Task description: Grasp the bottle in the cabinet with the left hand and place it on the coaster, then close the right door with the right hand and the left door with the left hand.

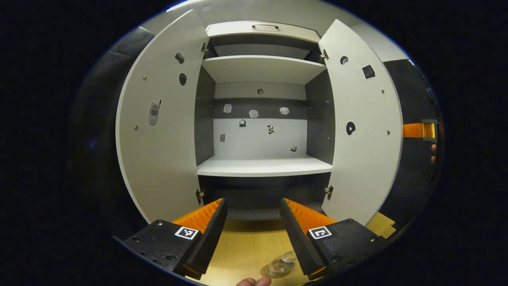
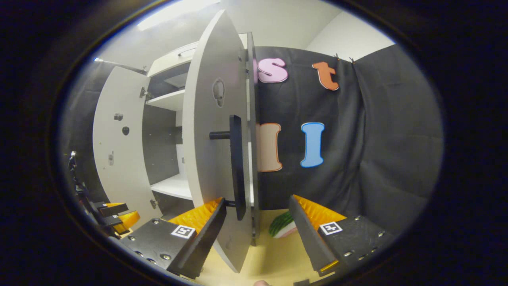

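Nearest in the left gripper view, the left gripper [image 1: 254, 234] has its fingers spread wide with nothing between them, hanging above the wooden counter [image 1: 242, 246]. Just below them the clear bottle [image 1: 282, 264] stands on the coaster [image 1: 266, 273]. Beyond is the cabinet [image 1: 262, 167], both doors open. In the right gripper view, the right gripper [image 2: 258, 230] is also wide open, its fingers either side of the right door [image 2: 214, 159] edge, touching nothing that I can make out.
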Demonstrator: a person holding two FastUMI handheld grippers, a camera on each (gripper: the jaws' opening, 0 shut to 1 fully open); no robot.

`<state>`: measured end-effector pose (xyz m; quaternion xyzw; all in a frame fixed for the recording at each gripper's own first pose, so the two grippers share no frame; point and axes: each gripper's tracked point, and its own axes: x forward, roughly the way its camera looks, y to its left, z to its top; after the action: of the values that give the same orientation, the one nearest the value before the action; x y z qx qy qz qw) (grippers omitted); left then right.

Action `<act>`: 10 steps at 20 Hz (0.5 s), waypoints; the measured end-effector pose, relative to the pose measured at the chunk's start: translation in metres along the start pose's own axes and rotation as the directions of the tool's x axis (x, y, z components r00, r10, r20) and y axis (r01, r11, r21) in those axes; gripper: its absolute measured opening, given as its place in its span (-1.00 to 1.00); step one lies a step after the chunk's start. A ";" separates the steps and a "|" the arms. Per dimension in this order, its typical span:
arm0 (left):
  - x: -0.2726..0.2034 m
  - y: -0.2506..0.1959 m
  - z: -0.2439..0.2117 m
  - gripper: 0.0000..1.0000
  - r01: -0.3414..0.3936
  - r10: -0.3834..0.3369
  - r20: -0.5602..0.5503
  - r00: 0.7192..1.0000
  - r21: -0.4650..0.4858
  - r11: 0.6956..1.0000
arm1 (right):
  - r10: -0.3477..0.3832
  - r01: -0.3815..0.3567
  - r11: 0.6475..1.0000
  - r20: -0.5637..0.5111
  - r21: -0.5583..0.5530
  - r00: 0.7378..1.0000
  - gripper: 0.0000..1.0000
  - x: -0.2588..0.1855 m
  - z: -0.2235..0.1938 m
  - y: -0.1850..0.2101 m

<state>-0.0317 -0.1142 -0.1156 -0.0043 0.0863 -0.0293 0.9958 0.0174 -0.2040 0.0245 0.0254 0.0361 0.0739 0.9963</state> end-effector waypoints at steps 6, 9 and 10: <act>0.001 0.015 -0.007 0.71 -0.015 0.015 -0.024 1.000 -0.004 1.000 | 0.092 -0.092 0.995 -0.008 0.025 0.996 0.97 0.020 -0.004 0.048; -0.002 0.028 -0.007 0.72 -0.034 0.034 -0.026 0.999 -0.004 0.999 | 0.118 -0.118 0.992 -0.011 0.036 0.993 0.97 0.025 -0.007 0.066; -0.003 0.034 -0.006 0.71 -0.043 0.043 -0.026 0.999 -0.002 0.999 | 0.126 -0.125 0.991 -0.012 0.039 0.992 0.97 0.028 -0.006 0.072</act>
<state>-0.0334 -0.0805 -0.1215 -0.0032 0.0993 -0.0080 0.9950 0.0344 -0.1283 0.0202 0.0459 0.0432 0.1359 0.9887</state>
